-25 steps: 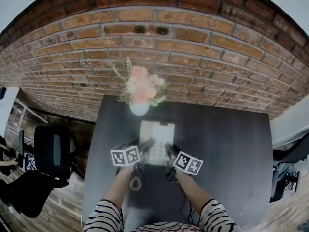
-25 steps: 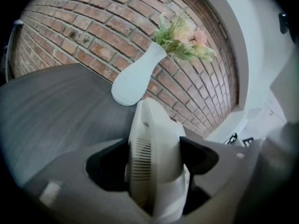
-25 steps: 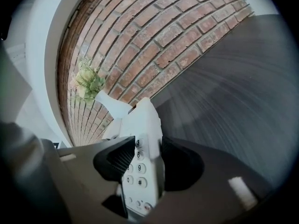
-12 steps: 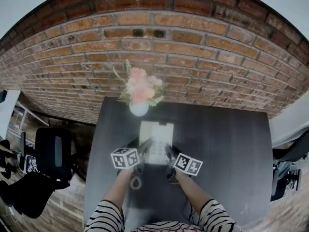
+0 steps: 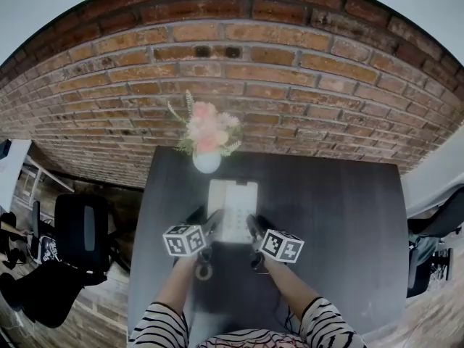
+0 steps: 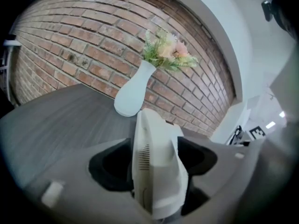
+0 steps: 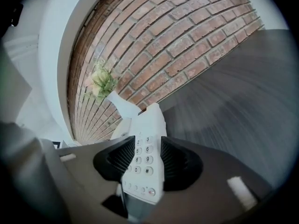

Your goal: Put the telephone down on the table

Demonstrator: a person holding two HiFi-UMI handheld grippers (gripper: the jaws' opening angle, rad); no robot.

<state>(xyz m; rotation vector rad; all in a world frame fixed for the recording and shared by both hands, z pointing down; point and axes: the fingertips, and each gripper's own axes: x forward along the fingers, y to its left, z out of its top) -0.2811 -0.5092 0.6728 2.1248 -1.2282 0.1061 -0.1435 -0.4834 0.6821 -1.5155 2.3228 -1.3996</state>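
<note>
While the left hand-held gripper, jaws just closing in, and right hand-held gripper both pinch the telephone just before the vase, lower it level onto the counter; release both together.

The place looks like an office. A bare brick wall backs a dark table with a black office chair just off its left edge. A white push-button telephone and a vase of flowers suit a desk.
</note>
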